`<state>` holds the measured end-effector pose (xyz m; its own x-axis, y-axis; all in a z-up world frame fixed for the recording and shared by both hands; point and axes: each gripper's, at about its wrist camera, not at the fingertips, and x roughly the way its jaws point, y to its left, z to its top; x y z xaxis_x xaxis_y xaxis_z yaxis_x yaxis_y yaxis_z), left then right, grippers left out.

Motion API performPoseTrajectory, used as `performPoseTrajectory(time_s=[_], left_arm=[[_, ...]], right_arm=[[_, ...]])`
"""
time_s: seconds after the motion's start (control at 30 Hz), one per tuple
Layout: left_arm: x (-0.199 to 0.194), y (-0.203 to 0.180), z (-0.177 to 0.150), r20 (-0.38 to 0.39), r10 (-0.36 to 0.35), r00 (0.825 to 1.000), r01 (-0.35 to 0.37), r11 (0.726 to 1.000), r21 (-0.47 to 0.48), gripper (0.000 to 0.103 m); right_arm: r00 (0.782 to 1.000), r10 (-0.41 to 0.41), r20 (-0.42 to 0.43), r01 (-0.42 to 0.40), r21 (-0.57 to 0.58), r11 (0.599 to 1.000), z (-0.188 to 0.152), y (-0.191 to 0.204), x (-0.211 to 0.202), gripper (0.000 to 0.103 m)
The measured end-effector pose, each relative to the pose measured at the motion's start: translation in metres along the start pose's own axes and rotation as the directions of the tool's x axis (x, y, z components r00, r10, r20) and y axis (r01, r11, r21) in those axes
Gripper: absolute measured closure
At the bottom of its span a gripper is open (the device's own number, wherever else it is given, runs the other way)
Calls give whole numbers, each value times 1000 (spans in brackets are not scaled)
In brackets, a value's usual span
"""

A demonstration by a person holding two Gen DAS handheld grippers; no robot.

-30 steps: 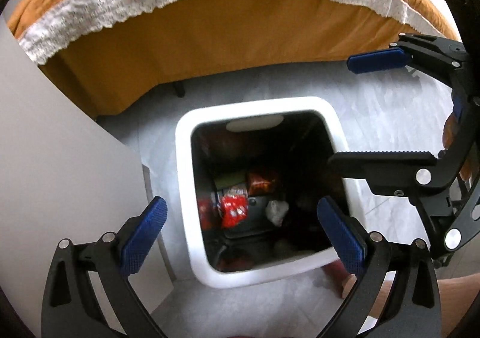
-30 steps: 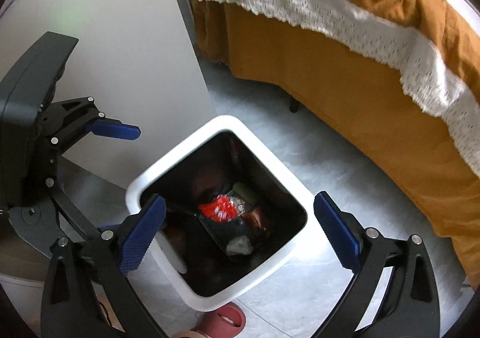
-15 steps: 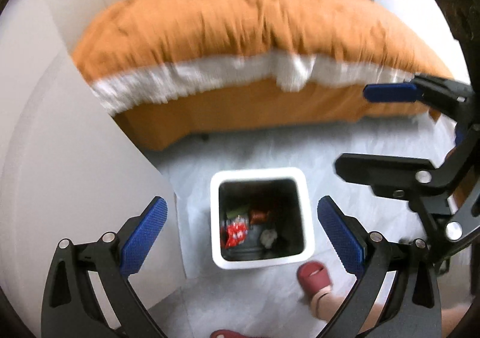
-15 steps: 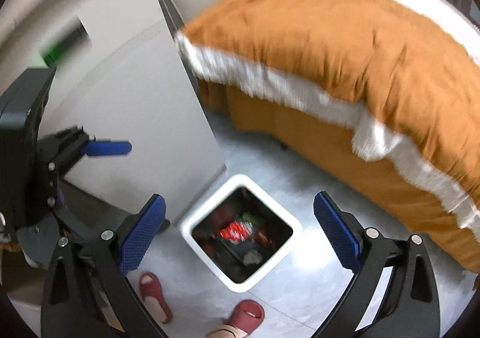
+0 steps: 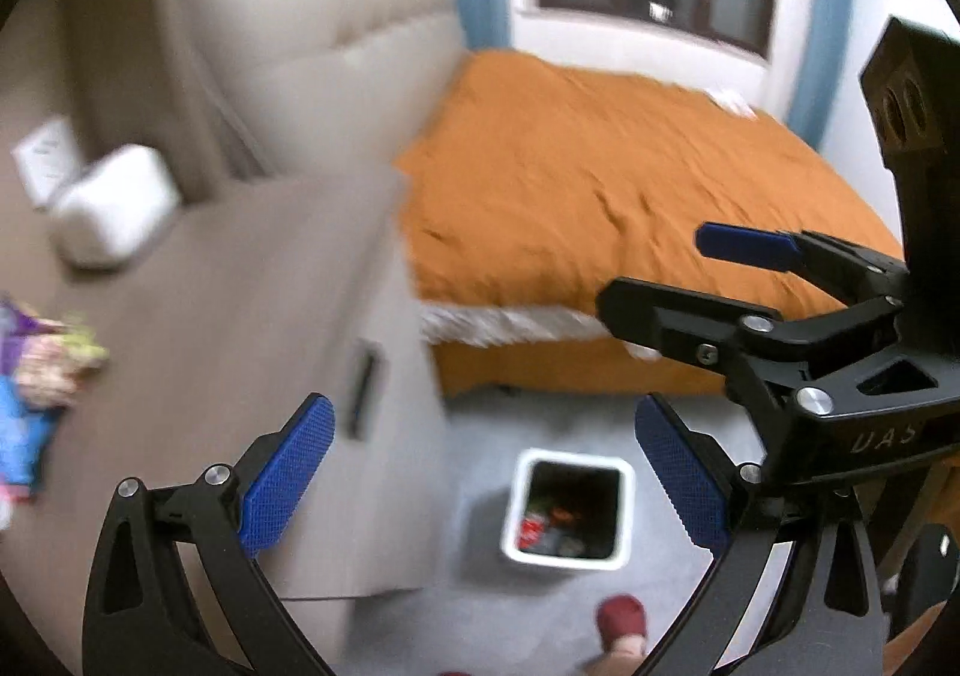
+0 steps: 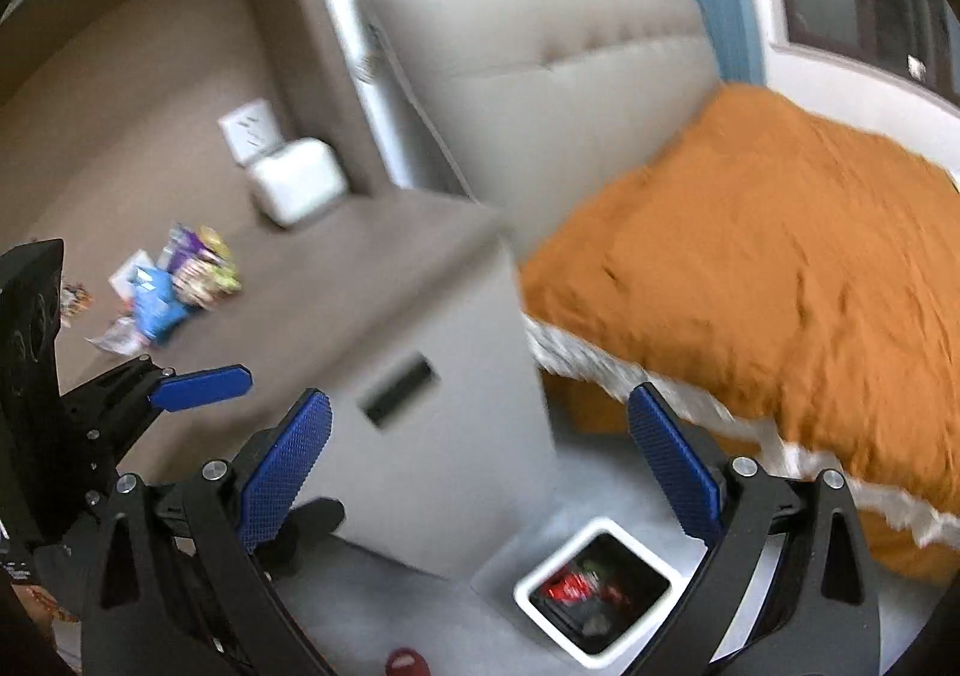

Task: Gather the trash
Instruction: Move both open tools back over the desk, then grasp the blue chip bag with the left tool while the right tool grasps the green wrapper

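Observation:
A white square trash bin (image 5: pixel 569 508) with red and dark wrappers inside stands on the grey floor far below, also in the right wrist view (image 6: pixel 597 598). Several colourful snack wrappers (image 6: pixel 174 286) lie on the brown nightstand top, at the left edge of the left wrist view (image 5: pixel 36 376). My left gripper (image 5: pixel 480 481) is open and empty, high above the bin. My right gripper (image 6: pixel 480 466) is open and empty above the nightstand's front edge. Each gripper shows in the other's view.
A grey nightstand (image 6: pixel 444 436) with a drawer slot stands left of the bin. A white box (image 6: pixel 297 187) and wall socket (image 6: pixel 249 127) sit at its back. An orange bed (image 5: pixel 600 184) lies right, with a padded headboard (image 6: pixel 540 94). A red slipper (image 5: pixel 621 625) is near the bin.
Both grippers have risen far above the bin and tilted up. The bin has shrunk in view, and the nightstand top with wrappers has come into sight.

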<state>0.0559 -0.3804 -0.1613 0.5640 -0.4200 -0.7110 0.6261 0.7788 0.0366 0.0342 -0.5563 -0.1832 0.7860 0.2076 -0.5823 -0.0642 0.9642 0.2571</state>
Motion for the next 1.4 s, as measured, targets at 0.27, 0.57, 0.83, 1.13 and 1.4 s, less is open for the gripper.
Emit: performPoseTrajectory(time_s=[0.27,0.57,0.83,1.13,1.4], left_arm=[[-55,101,-4,67,214,974,-203,969,-143,5],[-80,196,-30,50,389,920,-369,901,-229,5],[-61,259,-39,-28,472,881,-462,849,-257,5],[-27,299,-40,-98,404,909,-416,881,-227,6],[-13,304,-41,-101,343,934,-357,909,-214,29]], right_arm=[[996,88,3,-87,-122,989,39,95,29,5],[986,162,-26,-164,-211,964,56,190,85,5],[983,159,-95,-178,-260,949,66,247,156,5],[970,149,-192,-200,-287,937,73,282,217,5],[975,118,-187,-174,-321,931,70,287,223,46]])
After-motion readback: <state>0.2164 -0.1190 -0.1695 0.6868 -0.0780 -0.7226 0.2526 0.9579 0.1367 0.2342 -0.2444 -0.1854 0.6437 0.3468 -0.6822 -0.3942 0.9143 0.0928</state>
